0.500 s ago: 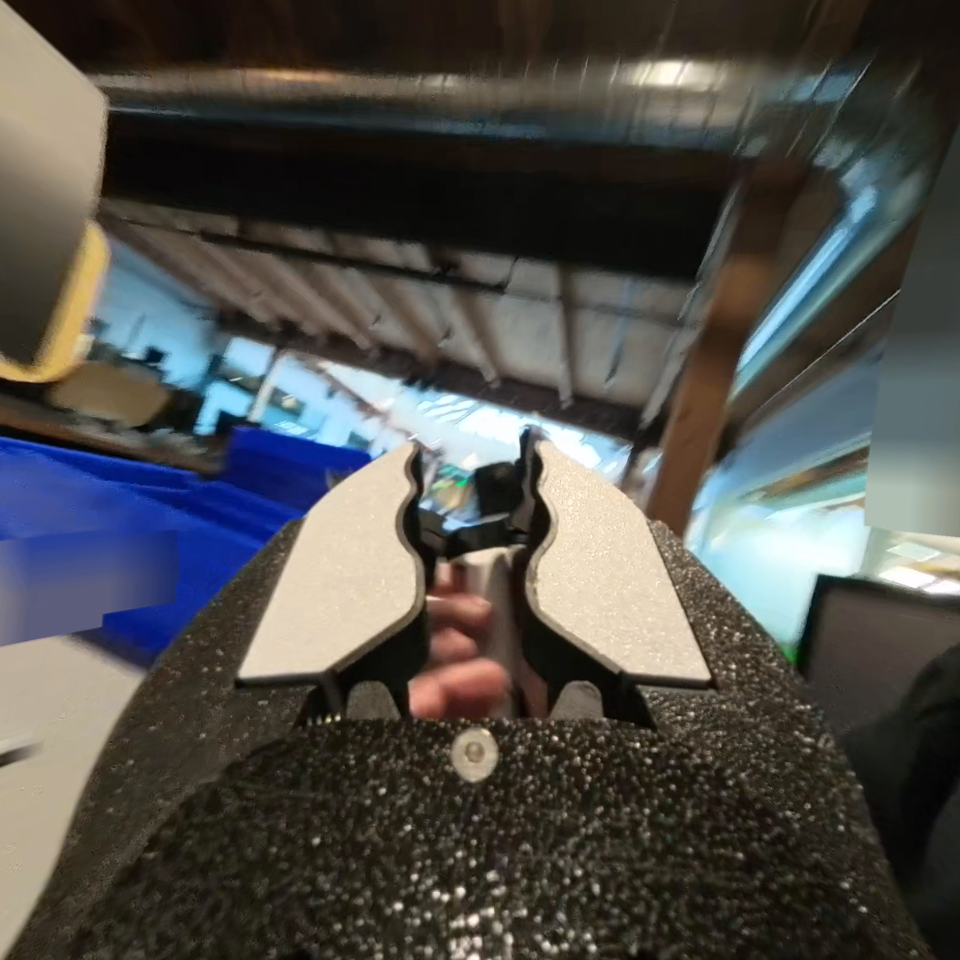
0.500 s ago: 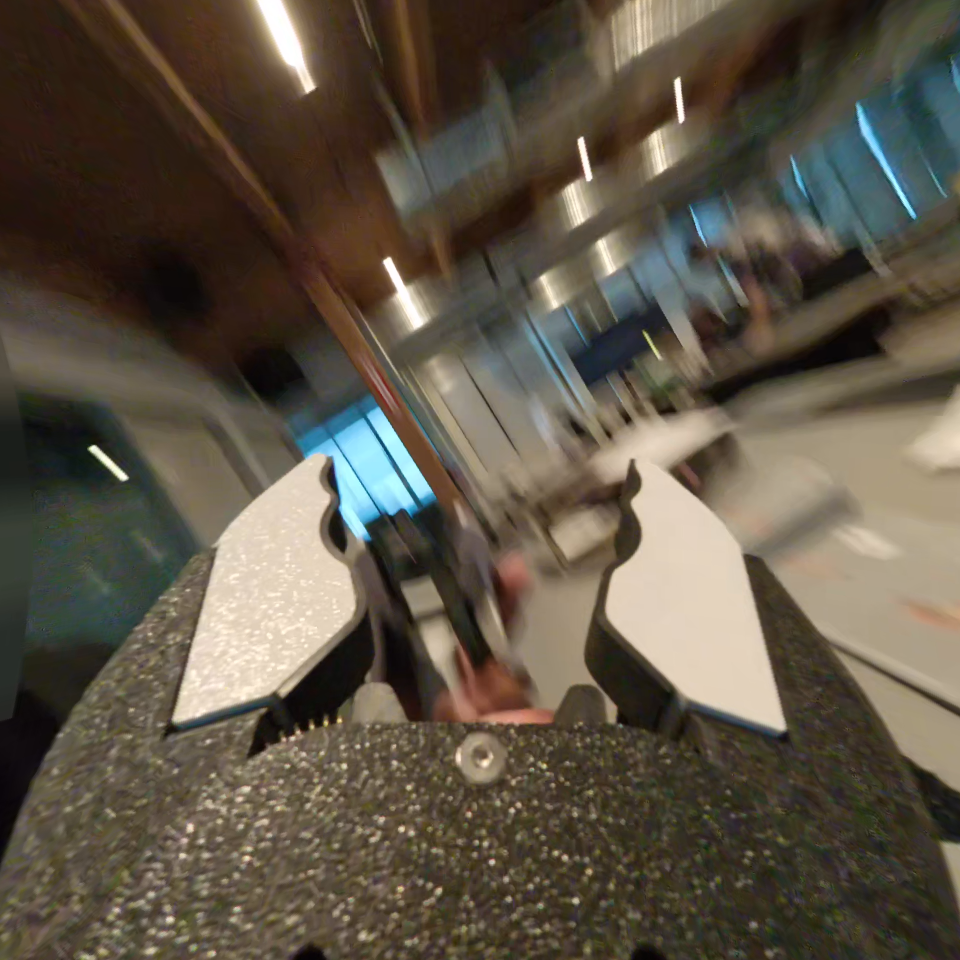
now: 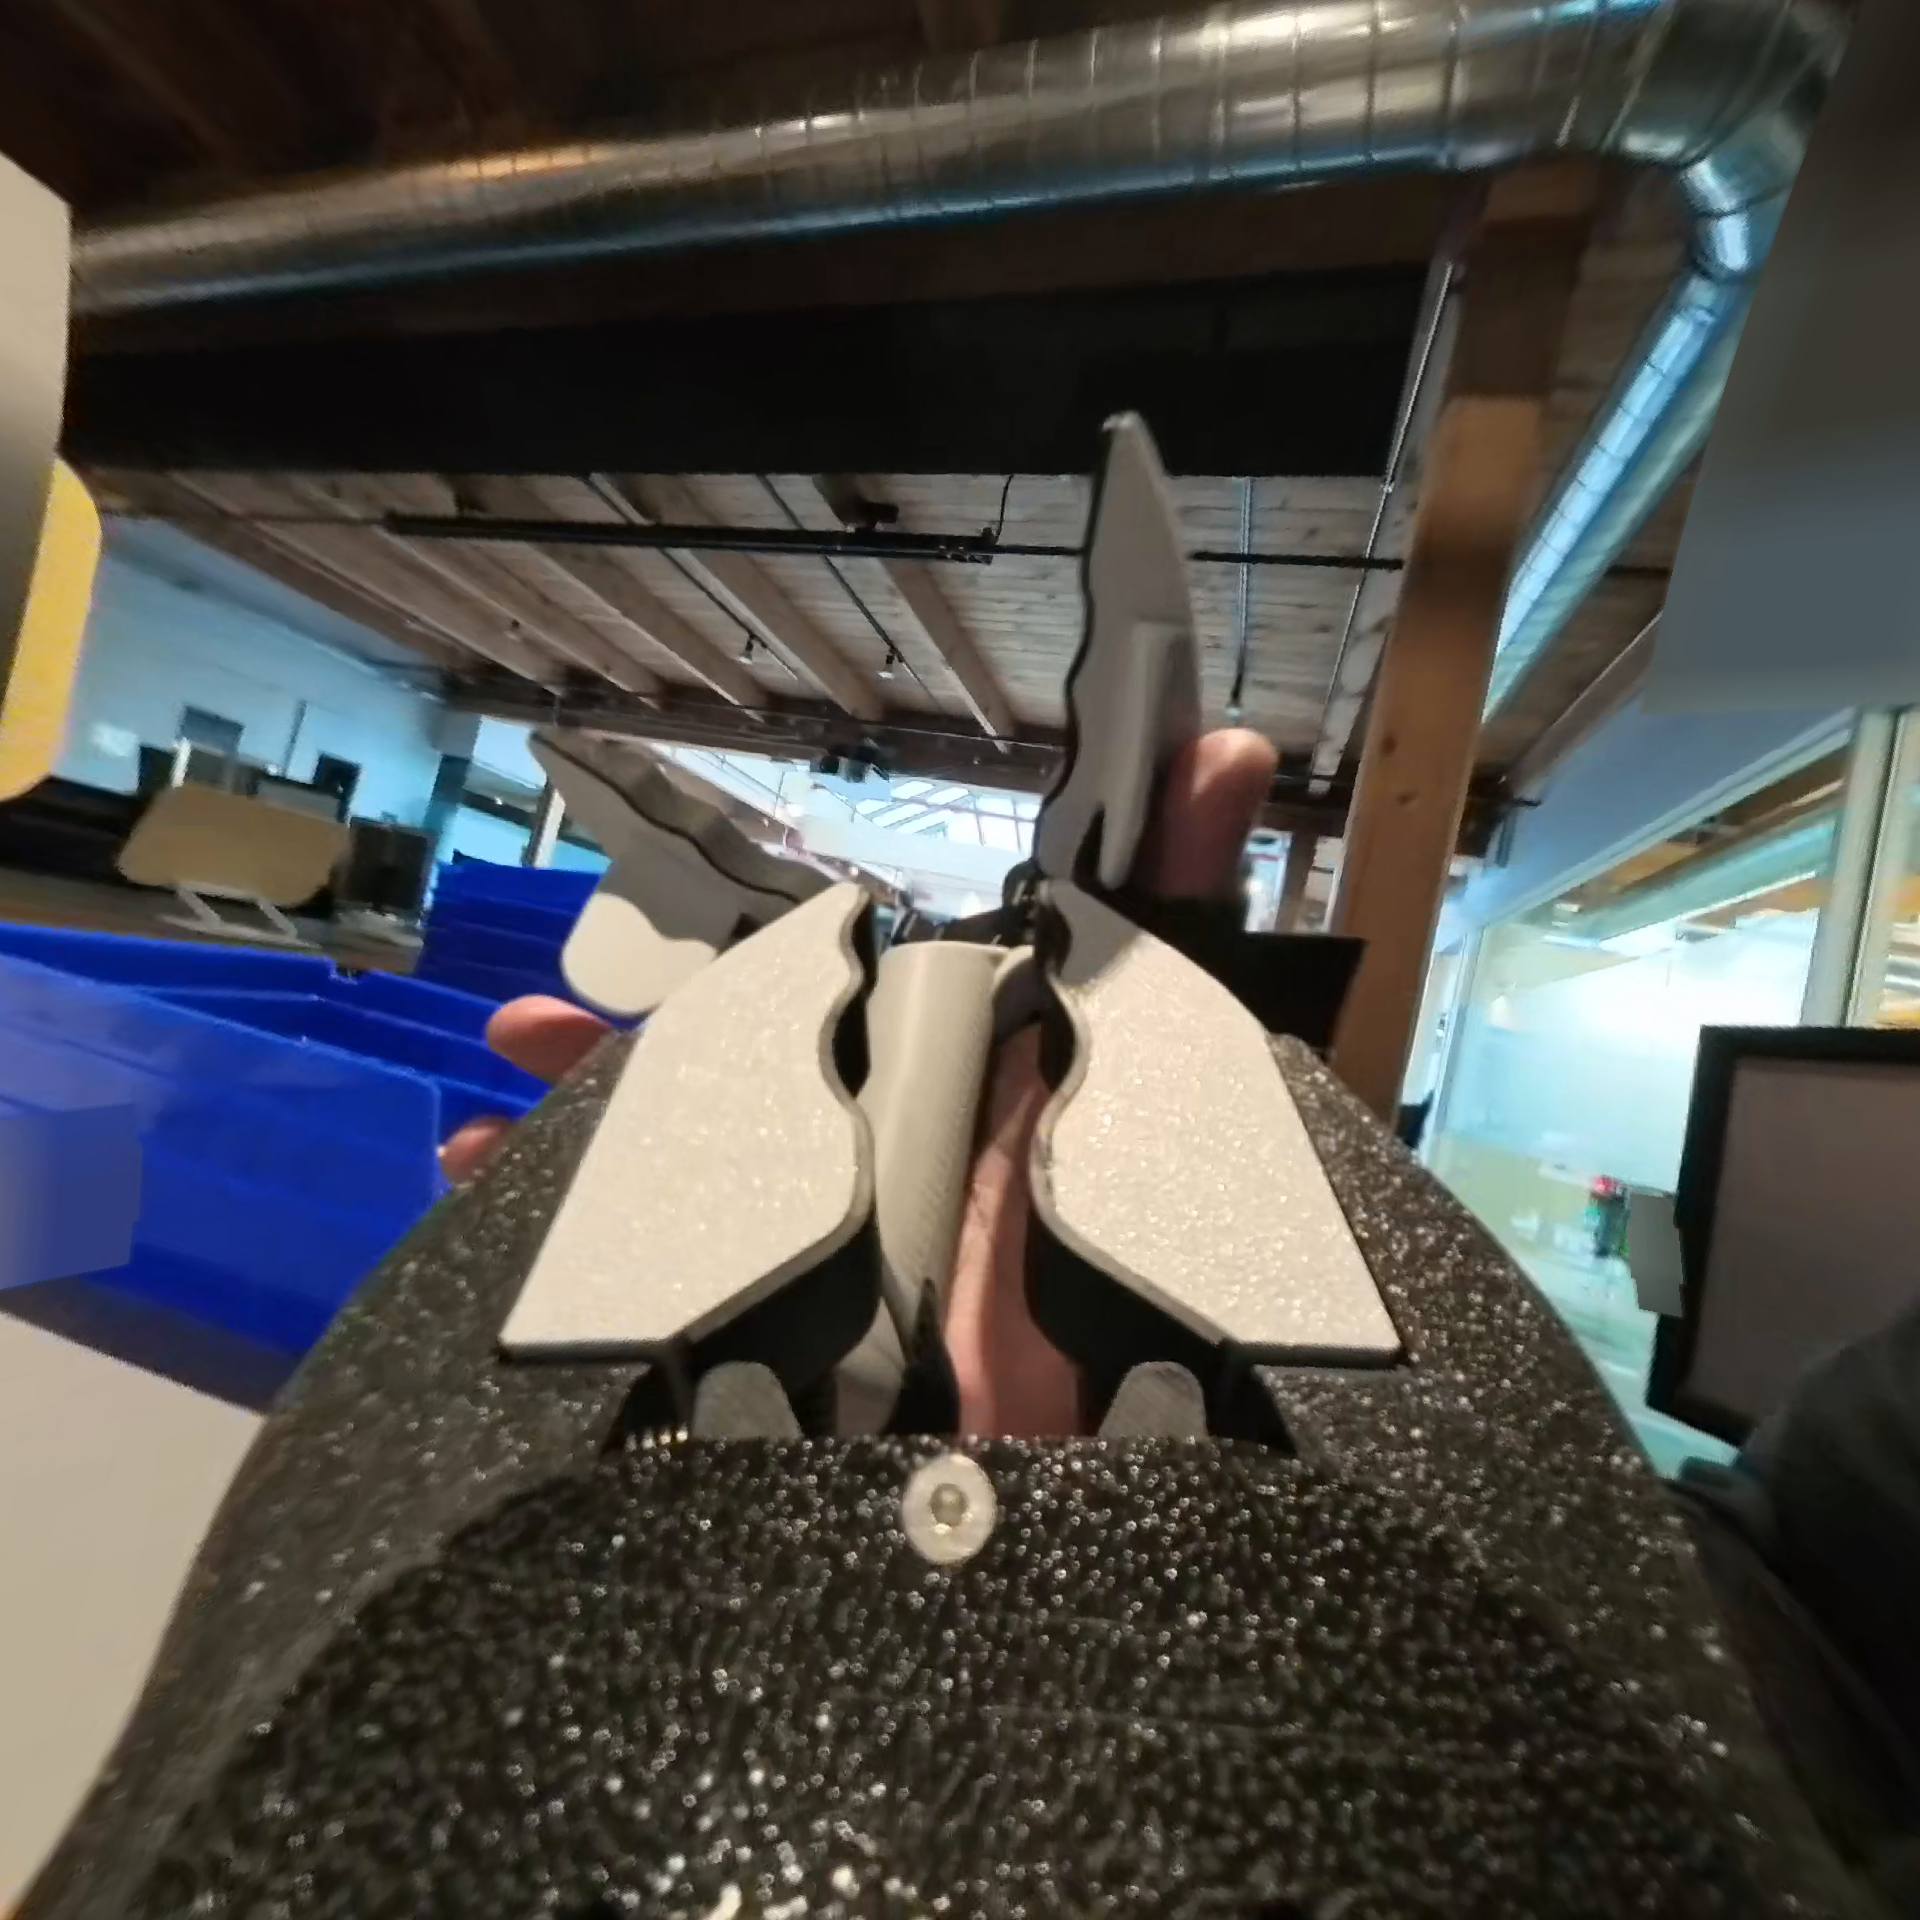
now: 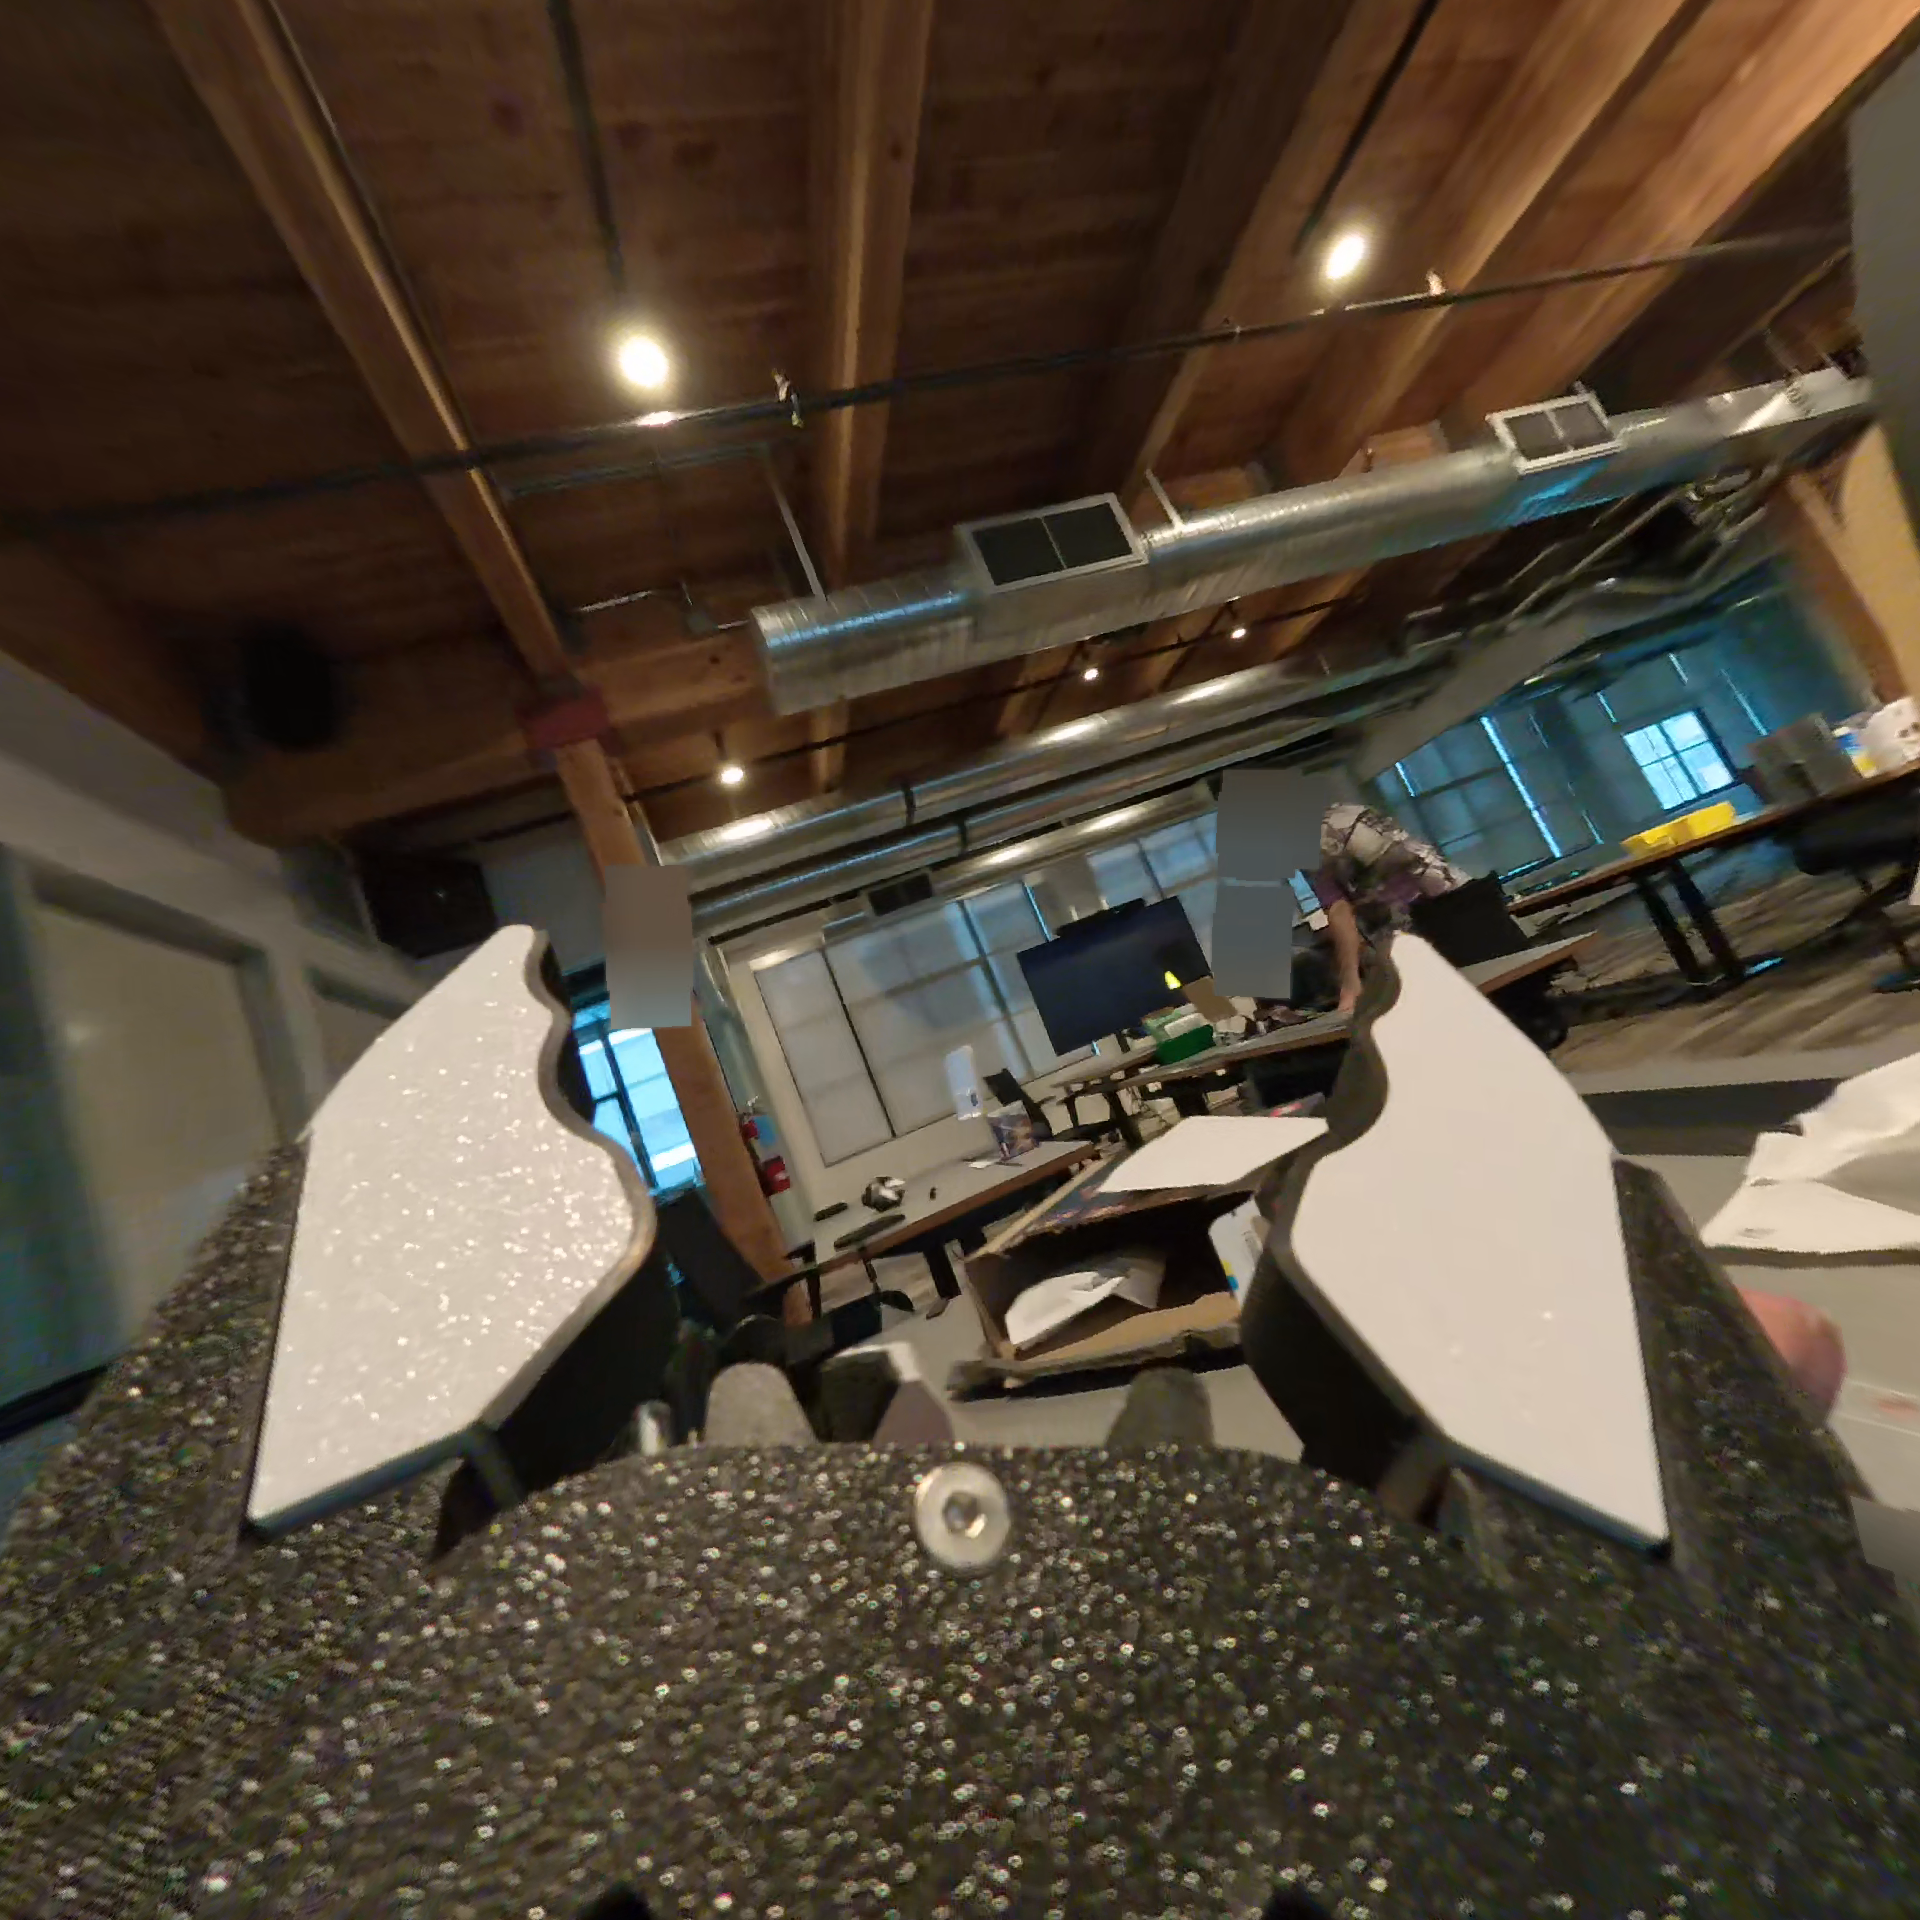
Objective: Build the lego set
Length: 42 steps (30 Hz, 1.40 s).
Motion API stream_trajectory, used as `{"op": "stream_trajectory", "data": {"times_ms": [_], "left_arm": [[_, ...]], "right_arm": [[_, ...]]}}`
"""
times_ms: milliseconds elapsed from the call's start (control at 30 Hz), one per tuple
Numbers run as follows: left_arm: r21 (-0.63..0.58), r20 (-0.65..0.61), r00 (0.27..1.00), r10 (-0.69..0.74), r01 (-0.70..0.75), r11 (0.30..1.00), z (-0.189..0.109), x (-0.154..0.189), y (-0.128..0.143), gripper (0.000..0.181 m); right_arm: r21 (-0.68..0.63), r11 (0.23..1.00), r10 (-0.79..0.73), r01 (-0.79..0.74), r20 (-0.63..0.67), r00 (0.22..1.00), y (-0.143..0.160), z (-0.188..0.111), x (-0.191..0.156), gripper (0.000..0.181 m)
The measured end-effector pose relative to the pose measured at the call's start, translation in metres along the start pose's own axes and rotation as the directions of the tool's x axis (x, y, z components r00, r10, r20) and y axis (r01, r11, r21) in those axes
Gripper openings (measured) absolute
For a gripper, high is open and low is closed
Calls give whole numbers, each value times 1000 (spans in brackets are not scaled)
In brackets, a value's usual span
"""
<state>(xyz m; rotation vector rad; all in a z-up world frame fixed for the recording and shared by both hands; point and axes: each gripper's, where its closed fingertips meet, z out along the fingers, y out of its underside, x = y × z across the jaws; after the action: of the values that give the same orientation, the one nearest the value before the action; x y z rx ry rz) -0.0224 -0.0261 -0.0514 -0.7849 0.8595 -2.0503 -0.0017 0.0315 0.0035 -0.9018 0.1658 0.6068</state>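
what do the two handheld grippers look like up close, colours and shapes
Both match: the left gripper and right gripper each have a rough, speckled black body with a silver screw at its centre. Each carries two flat, pale grey glittery finger plates with wavy inner edges over black backing. A dark sleeve shows beside the left one.

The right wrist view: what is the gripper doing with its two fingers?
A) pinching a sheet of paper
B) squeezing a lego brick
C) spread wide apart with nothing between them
C: the right gripper has its fingers far apart, and between them you only see the room beyond, with a cardboard box farther off.
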Motion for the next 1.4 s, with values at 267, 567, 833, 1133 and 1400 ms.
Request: {"op": "stream_trajectory", "data": {"times_ms": [267,567,833,1133,1400], "left_arm": [[5,-23,988,-152,152,988,-2,-7,6,21],[-36,-99,966,-239,237,971,1,5,9,23],[58,-137,939,-315,325,944,-10,16,-3,23],[-37,10,996,-92,92,995,-20,-20,-11,22],[-858,-71,890,450,-284,428,-97,-95,47,36]], "right_arm": [[-1,1000,-17,17,-4,1000,-1,-2,-6,115],[-7,1000,-5,5,60,998,-9,-1,-20,106],[74,997,16,-23,100,995,-41,-19,-9,98],[-63,967,-251,248,-46,967,-46,-22,16,121],[-252,941,-252,228,-65,966,-26,-56,50,104]]}}
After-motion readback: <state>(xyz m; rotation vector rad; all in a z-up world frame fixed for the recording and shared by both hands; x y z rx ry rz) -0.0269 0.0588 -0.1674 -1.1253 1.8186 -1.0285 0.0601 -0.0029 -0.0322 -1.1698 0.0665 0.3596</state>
